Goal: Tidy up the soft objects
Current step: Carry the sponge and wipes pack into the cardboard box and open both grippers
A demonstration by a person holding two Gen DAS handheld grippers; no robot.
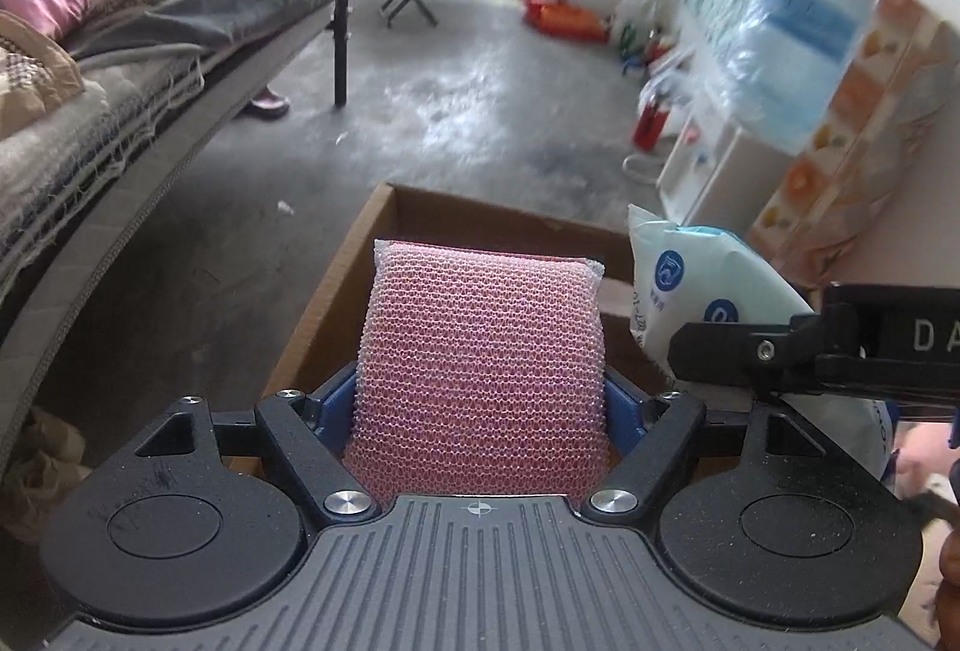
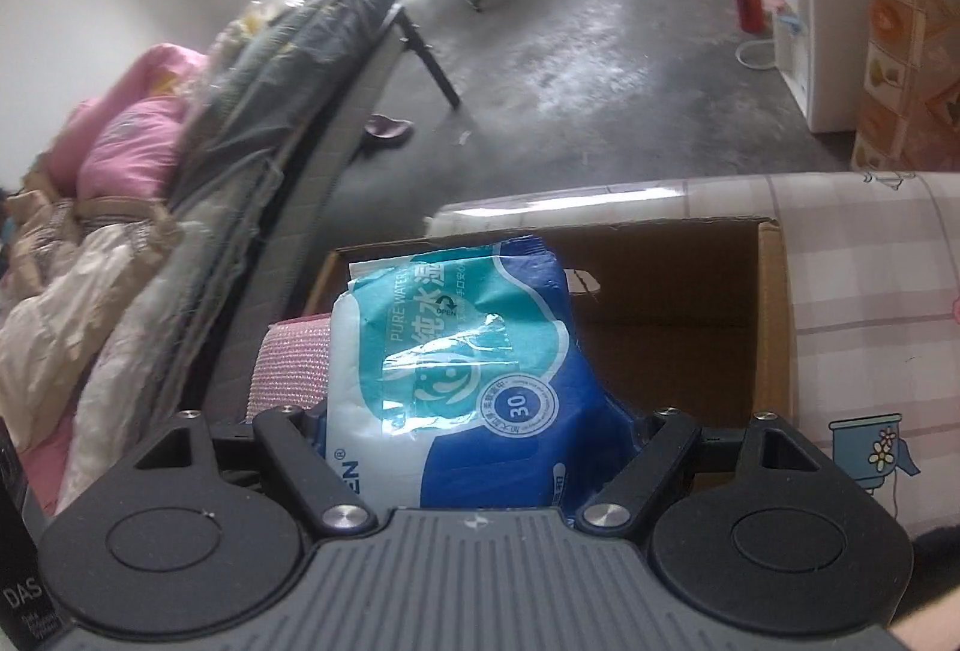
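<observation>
Both loads were over the cardboard box point(image 2: 672, 327), so this was the drop-in step. The left gripper point(image 1: 480, 399) clamped a pink mesh sponge point(image 1: 480, 369); the right gripper point(image 2: 480, 429) squeezed a wet-wipes pack point(image 2: 456, 375). Next, lower and release, though the box floor seemed mostly hidden.

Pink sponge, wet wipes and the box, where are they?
pink sponge point(image 1: 480, 363): left wrist view, middle of its mesh face.
wet wipes pack point(image 2: 480, 381): right wrist view, printed front.
cardboard box point(image 2: 672, 327): right wrist view, inner wall.
</observation>
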